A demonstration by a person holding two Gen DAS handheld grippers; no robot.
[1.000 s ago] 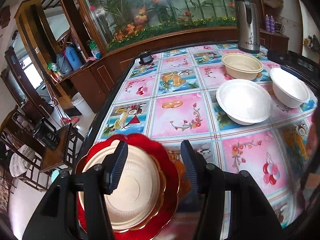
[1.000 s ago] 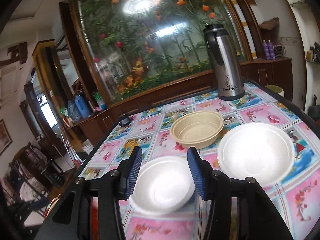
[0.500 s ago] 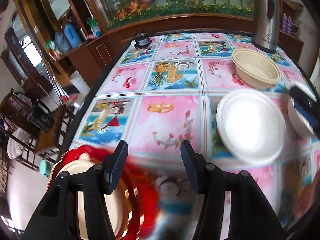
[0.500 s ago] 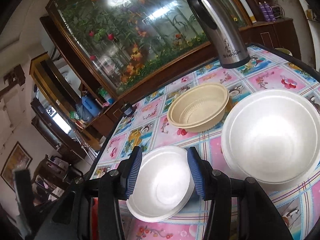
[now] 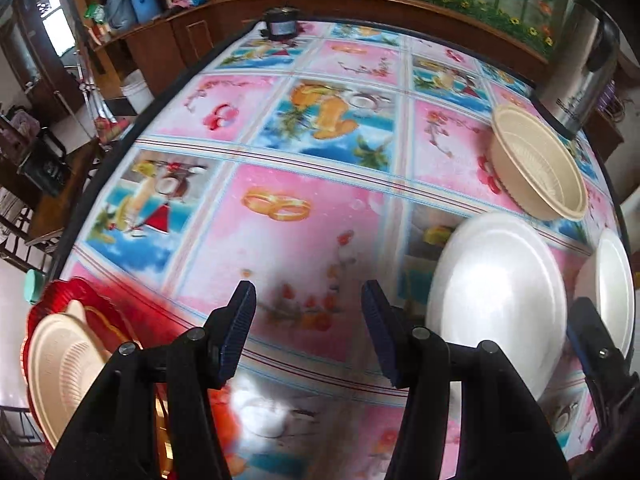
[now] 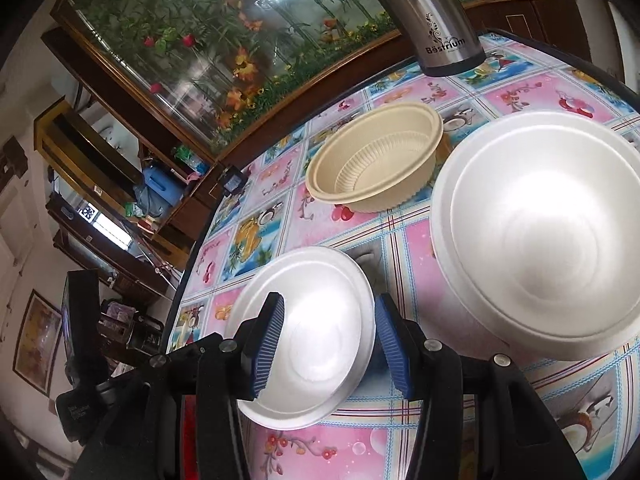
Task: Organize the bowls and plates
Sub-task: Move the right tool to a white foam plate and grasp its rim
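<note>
A table (image 5: 320, 208) covered in a pink and blue picture-tile cloth fills both views. At its far right stands a steel thermos (image 6: 436, 28). A large white foam bowl (image 6: 548, 240) sits on the right; to its left lies a smaller white foam bowl (image 6: 316, 320), and beyond them a beige ribbed bowl (image 6: 376, 160). At the near left edge, a beige plate (image 5: 60, 372) rests on a red scalloped plate (image 5: 100, 320). The left gripper (image 5: 308, 332) hangs over bare cloth, jaws apart and empty. The right gripper (image 6: 326, 344) has its jaws apart, straddling the smaller bowl's near right rim; whether they touch it is unclear.
</note>
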